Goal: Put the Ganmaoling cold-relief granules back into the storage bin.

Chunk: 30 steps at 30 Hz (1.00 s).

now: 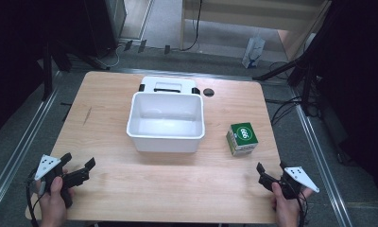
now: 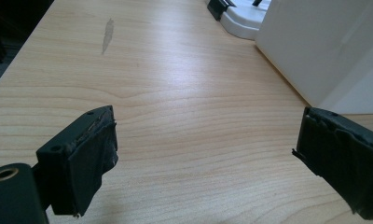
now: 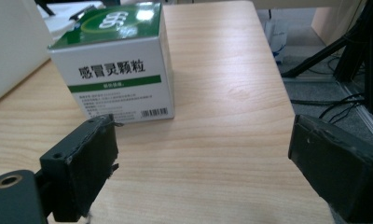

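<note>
A white open bin (image 1: 166, 137) stands mid-table with nothing visible inside, and its white lid (image 1: 168, 85) lies flat just behind it. To the bin's right sits a small green-and-white medicine box (image 1: 242, 138). My left gripper (image 1: 78, 161) is held low at the near left corner, jaws wide apart. In the left gripper view, the left gripper (image 2: 205, 133) is open over bare wood, with the bin's wall (image 2: 315, 46) ahead on the right. My right gripper (image 1: 271, 169) rests near the front right edge. In the right gripper view, the right gripper (image 3: 203, 137) is open, and the box (image 3: 114, 70) stands just beyond the left jaw, untouched.
The wooden table (image 1: 130, 189) has a dark round grommet (image 1: 208, 91) behind the lid and a grey smear (image 1: 87, 116) on its left part. Black stands and cables flank the table on both sides. The table's right edge (image 3: 287, 93) drops to a grey floor.
</note>
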{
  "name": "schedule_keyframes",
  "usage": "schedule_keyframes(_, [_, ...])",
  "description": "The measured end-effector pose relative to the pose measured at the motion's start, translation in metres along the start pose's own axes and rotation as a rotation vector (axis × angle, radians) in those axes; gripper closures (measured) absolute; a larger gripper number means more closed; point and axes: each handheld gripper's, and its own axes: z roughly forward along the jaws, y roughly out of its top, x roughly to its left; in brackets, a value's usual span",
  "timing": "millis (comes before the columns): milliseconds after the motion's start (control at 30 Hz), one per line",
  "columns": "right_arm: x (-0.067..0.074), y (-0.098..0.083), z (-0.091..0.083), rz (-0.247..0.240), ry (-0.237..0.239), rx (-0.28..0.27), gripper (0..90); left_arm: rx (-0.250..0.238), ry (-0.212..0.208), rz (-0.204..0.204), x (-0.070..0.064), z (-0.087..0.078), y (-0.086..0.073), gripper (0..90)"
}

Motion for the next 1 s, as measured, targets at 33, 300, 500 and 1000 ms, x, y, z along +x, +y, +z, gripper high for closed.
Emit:
schedule_keyframes(33, [0.001,0.0,0.001,-0.005,-0.004,0.011,8.1,-0.001,0.001,-0.001,0.0,0.0,0.0,5.7])
schedule_keyframes(300, [0.012,0.002,0.008,-0.071,0.015,0.112,9.3,-0.001,0.003,-0.003,0.0,0.0,0.0,5.7])
schedule_keyframes(500, [0.021,0.019,0.019,-0.103,0.03,0.231,9.6,-0.004,-0.001,-0.003,0.001,-0.001,0.0,5.7])
schedule_keyframes(1000, [0.047,0.093,0.069,-0.22,0.01,0.831,0.0,0.016,-0.013,-0.011,0.002,0.001,0.001,5.7])
